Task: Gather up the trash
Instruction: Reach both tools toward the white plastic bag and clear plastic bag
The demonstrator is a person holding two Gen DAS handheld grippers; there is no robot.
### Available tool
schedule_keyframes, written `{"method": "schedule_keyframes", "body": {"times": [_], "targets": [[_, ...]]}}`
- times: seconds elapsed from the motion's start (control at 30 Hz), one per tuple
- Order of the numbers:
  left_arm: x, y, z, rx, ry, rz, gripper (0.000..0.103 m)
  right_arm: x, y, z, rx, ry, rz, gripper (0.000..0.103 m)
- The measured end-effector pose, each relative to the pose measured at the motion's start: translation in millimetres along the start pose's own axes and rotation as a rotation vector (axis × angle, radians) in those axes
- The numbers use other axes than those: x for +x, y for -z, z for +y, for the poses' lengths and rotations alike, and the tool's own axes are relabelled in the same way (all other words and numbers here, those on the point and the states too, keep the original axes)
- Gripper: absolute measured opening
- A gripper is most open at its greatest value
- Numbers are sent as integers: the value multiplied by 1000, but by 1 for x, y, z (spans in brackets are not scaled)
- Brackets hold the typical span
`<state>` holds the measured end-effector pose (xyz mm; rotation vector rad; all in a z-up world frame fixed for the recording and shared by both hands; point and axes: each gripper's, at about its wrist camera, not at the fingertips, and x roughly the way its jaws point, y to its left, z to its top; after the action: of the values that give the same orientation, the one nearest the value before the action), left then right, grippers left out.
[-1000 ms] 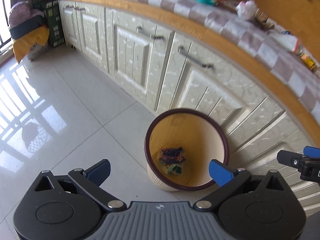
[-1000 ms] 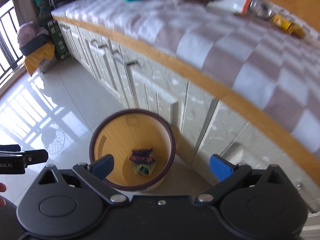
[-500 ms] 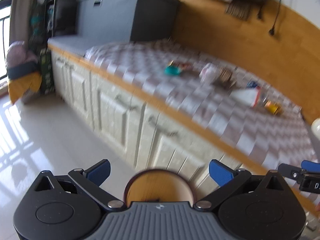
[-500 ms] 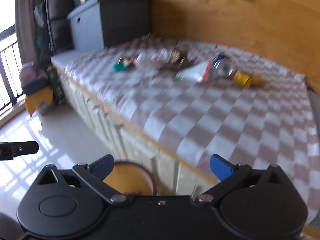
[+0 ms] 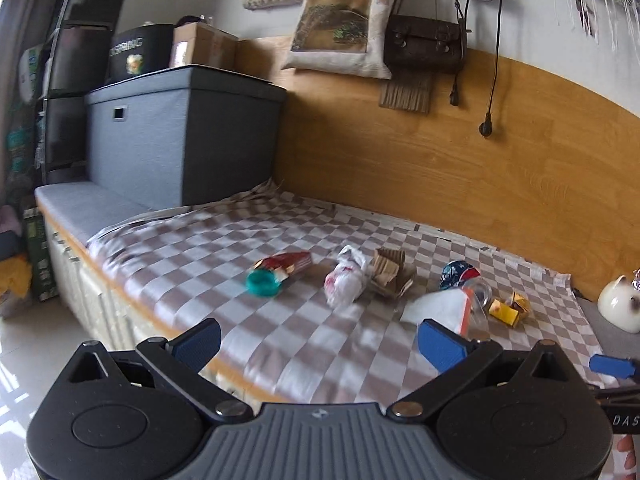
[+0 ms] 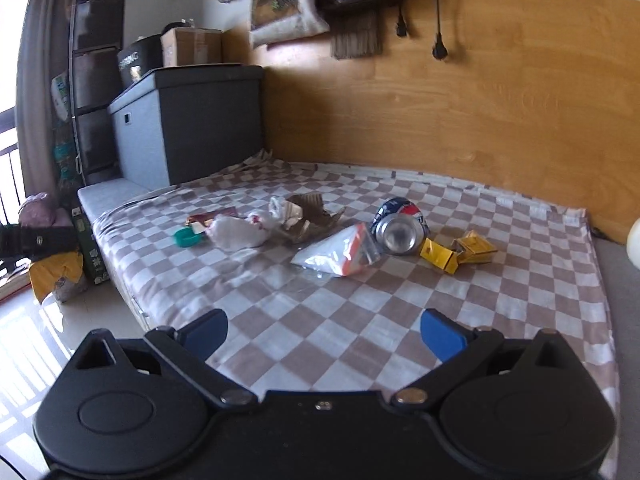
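Both grippers are held wide open and empty above the near edge of the checked bed cover (image 6: 360,320): the left gripper (image 5: 318,338) toward the left end, the right gripper (image 6: 324,330) further right. No trash is gripped. The trash is strung across the middle of the cover, well apart from both: a teal lid (image 5: 262,283) touching a red wrapper (image 5: 286,262), a crumpled white bag (image 5: 344,280), torn cardboard (image 5: 390,274), a clear pouch (image 6: 338,250), a dented can (image 6: 400,228), and yellow cartons (image 6: 460,250) nearest the right edge. A reach for the next pick appears to be in hand. One item must be chosen, approached, straddled by the jaws and closed on.
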<state>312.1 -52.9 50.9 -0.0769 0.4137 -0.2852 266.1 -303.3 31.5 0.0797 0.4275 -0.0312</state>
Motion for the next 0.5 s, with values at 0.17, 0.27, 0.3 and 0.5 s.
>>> {"method": "schedule_keyframes", "body": {"times": [0.17,0.27,0.3,0.5], "targets": [[47,-11,-8,81,21,-40,103,40,-1,-15,-6,36,-16,103],[77,-14,-11,104,30,-59,103,66,-5,-24,-3,62,-29,103],[88,-17,-11,102,47,-50,103,75,-7,-28,5,63,-35,103],[144,-28,-10,118,104,11,103,119,-27,-45,13,27,-40,103]]}}
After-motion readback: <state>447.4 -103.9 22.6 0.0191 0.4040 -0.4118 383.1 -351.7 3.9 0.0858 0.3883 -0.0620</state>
